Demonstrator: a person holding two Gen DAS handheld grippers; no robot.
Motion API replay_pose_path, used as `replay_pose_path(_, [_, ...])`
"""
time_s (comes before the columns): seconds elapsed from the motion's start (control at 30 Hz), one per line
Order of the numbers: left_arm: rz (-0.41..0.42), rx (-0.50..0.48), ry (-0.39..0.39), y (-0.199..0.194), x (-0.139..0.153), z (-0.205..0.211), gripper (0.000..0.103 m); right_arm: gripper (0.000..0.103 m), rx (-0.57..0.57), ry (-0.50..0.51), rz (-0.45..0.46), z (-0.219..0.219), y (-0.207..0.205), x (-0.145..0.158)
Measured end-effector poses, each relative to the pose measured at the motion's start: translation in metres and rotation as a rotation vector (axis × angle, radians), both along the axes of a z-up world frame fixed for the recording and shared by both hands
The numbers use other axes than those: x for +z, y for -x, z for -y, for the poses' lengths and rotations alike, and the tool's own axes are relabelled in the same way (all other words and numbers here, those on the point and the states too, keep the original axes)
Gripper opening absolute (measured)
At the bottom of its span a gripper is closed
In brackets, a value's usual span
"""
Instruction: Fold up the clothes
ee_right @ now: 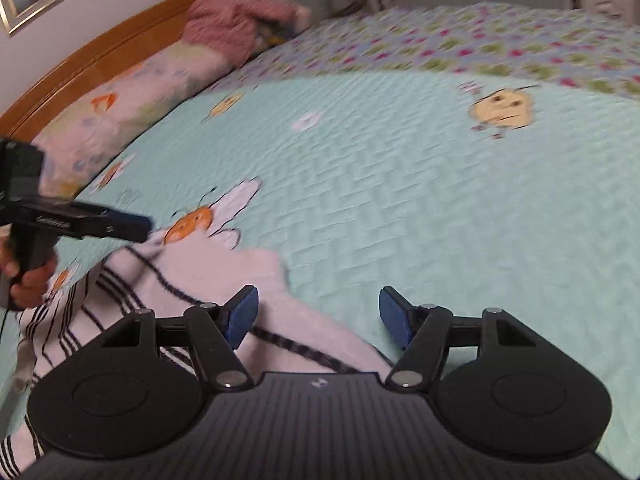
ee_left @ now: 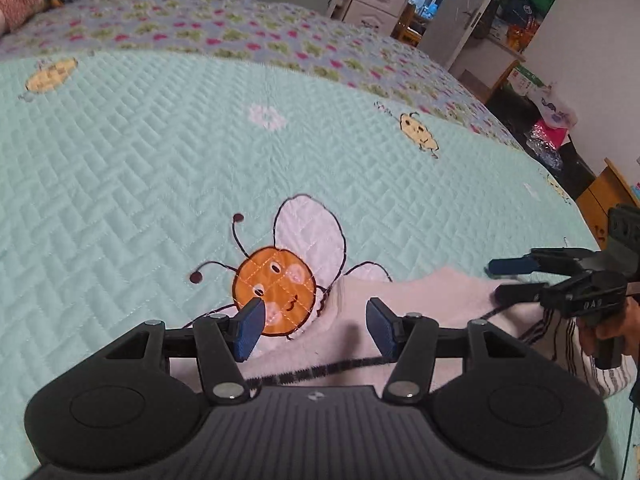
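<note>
A pale fuzzy garment with thin black stripes lies bunched at the near edge of a mint quilt with bee motifs. My left gripper hovers over the garment's top edge, open, with nothing between its blue pads. To its right, my right gripper is also open above the garment's corner, held by a hand. In the right wrist view the right gripper stands open over the garment and bare quilt. My left gripper shows side-on at the left.
A floral blanket covers the far part of the bed. A pillow and a pink cloth lie by the wooden headboard. Drawers, bags and a wooden piece stand past the bed's right edge.
</note>
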State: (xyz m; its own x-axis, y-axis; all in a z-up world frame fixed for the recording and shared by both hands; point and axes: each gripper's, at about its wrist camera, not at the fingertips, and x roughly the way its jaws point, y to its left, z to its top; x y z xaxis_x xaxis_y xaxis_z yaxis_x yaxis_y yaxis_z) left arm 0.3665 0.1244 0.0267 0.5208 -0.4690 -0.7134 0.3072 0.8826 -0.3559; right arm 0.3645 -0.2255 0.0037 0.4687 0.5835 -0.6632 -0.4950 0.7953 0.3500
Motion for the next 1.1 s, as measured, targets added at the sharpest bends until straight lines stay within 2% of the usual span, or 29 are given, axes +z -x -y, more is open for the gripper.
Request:
replay_pose_path(0.1, [-0.044, -0.053, 0.052, -0.001, -0.007, -0.003, 0.059, 0.068, 0.059, 0.013, -0.029, -0.013, -0.006, -0.006])
replay_pose_path(0.2, [-0.031, -0.109, -0.003, 0.006, -0.014, 0.008, 0.057, 0.066, 0.109, 0.059, -0.012, -0.027, -0.003, -0.007])
replay_pose_path(0.23, [-0.022, -0.126, -0.027, 0.008, -0.016, 0.013, 0.057, 0.063, 0.12, 0.08, 0.001, -0.03, 0.0, -0.007])
replay_pose_path(0.3, [-0.006, -0.141, -0.05, 0.014, -0.018, 0.018, 0.054, 0.044, 0.127, 0.1, 0.025, -0.035, 0.01, -0.005])
replay_pose_path(0.33, [0.002, -0.143, -0.054, 0.017, -0.017, 0.019, 0.042, 0.028, 0.128, 0.109, 0.037, -0.037, 0.016, -0.004])
replay_pose_path(0.37, [0.009, -0.145, -0.057, 0.02, -0.017, 0.021, 0.024, 0.021, 0.13, 0.118, 0.049, -0.039, 0.022, -0.003])
replay_pose_path(0.43, [0.053, -0.141, -0.075, 0.032, -0.017, 0.027, 0.016, 0.017, 0.134, 0.158, 0.1, -0.046, 0.038, -0.001])
replay_pose_path(0.5, [0.164, -0.139, -0.147, 0.059, -0.015, 0.038, 0.014, 0.013, 0.142, 0.28, 0.237, -0.061, 0.067, 0.001])
replay_pose_path(0.63, [0.385, -0.133, -0.292, 0.112, -0.013, 0.06, 0.013, 0.011, 0.25, 0.719, 0.709, -0.105, 0.153, -0.02])
replay_pose_path(0.67, [0.442, -0.134, -0.333, 0.125, -0.012, 0.066, 0.013, 0.011, 0.261, 0.802, 0.806, -0.111, 0.171, -0.029])
replay_pose_path(0.77, [0.601, -0.157, -0.496, 0.16, -0.016, 0.082, 0.013, 0.011, 0.272, 0.93, 1.003, -0.114, 0.21, -0.047])
replay_pose_path(0.83, [0.682, -0.151, -0.563, 0.173, -0.019, 0.086, 0.013, 0.011, 0.248, 0.939, 1.039, -0.107, 0.221, -0.05])
replay_pose_path(0.93, [0.732, -0.113, -0.596, 0.166, -0.012, 0.091, 0.013, 0.011, 0.185, 0.913, 1.021, -0.095, 0.218, -0.044])
replay_pose_path(1.03, [0.76, -0.069, -0.621, 0.134, 0.002, 0.099, 0.013, 0.01, 0.09, 0.882, 0.977, -0.088, 0.192, -0.025])
replay_pose_path(1.1, [0.744, -0.046, -0.622, 0.102, 0.01, 0.107, 0.013, 0.01, 0.013, 0.852, 0.935, -0.087, 0.166, -0.011])
